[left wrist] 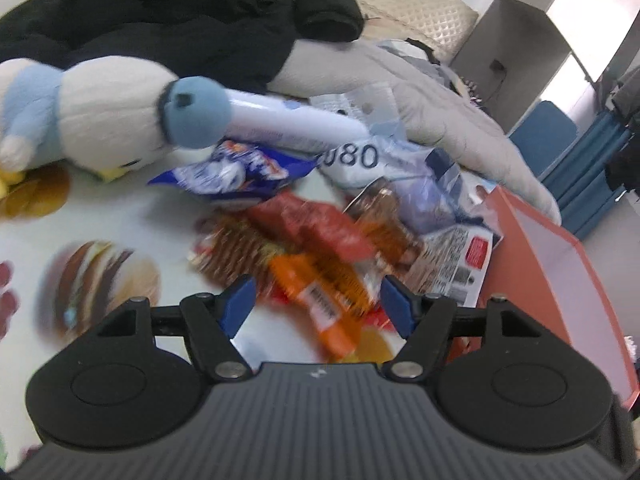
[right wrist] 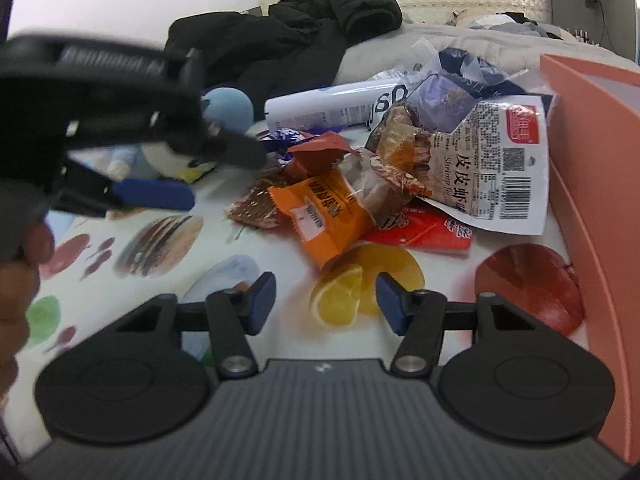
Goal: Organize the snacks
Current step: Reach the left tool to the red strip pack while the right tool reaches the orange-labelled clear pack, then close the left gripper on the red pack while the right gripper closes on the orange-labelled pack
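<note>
Left claw [left wrist: 314, 300]: released, blue pads spread well apart, nothing pinched between them; hangs over the near end of the orange packet [left wrist: 320, 296], which shows in the gap, contact not clear through the blur.
Left claw from the right camera [right wrist: 208, 176]: blurred, jaws apart, reaching in from the left toward the heap, one tip near the blue wrapper [right wrist: 282, 136].
Right claw [right wrist: 326, 304]: released, pads apart, empty; poised above the printed orange slice on the cloth [right wrist: 224, 248], short of the heap.
Snack heap: piled on the cloth just left of the pink box [right wrist: 592, 184].
Orange packet [right wrist: 324, 212]: front of the heap, nearest both claws, lying on a brown wrapper [right wrist: 256, 208].
Shrimp snack bag [right wrist: 496, 168]: right side of the heap, close beside the box wall, overlapping a red packet [right wrist: 424, 232].
White tube [right wrist: 320, 108]: lying at the back of the heap.
Plush toy [left wrist: 96, 116]: left of the heap, beside the tube's end.
Black jacket [right wrist: 288, 40]: behind everything.
Hand [right wrist: 20, 280]: at the left edge of the right camera's view.
</note>
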Demonstrator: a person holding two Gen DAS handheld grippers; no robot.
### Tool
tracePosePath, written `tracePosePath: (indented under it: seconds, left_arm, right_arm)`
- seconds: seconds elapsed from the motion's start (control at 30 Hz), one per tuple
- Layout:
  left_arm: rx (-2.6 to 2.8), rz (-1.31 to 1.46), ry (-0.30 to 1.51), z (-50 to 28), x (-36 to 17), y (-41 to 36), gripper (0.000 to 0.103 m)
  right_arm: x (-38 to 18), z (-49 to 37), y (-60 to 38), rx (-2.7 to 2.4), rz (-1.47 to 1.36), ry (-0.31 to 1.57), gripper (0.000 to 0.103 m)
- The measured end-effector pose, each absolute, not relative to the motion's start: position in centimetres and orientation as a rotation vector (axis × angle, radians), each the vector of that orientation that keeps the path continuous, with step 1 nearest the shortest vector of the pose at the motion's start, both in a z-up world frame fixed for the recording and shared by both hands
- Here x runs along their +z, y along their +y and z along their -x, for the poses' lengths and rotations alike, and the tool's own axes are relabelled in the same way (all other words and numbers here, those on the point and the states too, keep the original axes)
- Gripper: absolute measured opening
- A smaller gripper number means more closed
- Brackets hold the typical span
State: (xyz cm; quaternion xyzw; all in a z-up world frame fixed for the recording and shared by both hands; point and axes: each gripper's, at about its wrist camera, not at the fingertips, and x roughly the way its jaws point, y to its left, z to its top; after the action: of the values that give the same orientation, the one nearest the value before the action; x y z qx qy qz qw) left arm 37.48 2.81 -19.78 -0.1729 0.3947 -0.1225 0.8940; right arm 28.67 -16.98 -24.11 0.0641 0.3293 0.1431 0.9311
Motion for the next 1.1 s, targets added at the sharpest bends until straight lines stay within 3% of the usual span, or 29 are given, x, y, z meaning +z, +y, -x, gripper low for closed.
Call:
tracePosePath:
  seconds: [0.23, 0.3, 0.47, 0.6, 0.67, 0.7, 0.97, 1.0, 1.1]
  left_arm:
    - [-0.309, 0.315, 0.828, -40.7, -20.6, 1.0, 0.066]
    - [-0.31, 0.304, 0.837, -41.3, -20.9, 0.5, 0.062]
    - [-0.304, 0.32, 0.857, -42.3, -21.6, 0.1, 0.042]
    - [-0.305, 0.333, 0.849, -42.3, -21.6, 0.0, 0.035]
    - [-0.302, 0.344, 0.845, -41.8, -21.4, 0.1, 0.03]
    - [-0.307, 0.358, 0.843, -41.5, -21.3, 0.2, 0.019]
    - [-0.314, 0.442, 0.841, -37.5, -20.2, 1.6, 0.013]
    - [-0.317, 0.453, 0.841, -36.8, -20.0, 1.8, 0.004]
    - [-0.316, 0.485, 0.84, -34.6, -19.5, 2.4, 0.003]
  right_arm:
    - [-25.1, -31.1, -16.8, 0.269, -0.21, 0.686, 0.052]
    - [-25.3, -31.6, -16.5, 0.266, -0.212, 0.685, 0.041]
    - [-25.5, -32.4, -16.3, 0.259, -0.214, 0.691, 0.032]
    - [-25.4, -32.2, -16.4, 0.249, -0.215, 0.701, 0.015]
    - [-25.3, -32.0, -16.6, 0.245, -0.219, 0.709, 0.013]
    - [-25.2, -31.9, -16.7, 0.24, -0.224, 0.712, 0.011]
    - [-24.1, -30.0, -17.6, 0.242, -0.229, 0.714, 0.005]
    - [-23.9, -29.6, -17.7, 0.241, -0.229, 0.715, 0.005]
    - [-23.4, -28.2, -18.2, 0.242, -0.221, 0.72, 0.003]
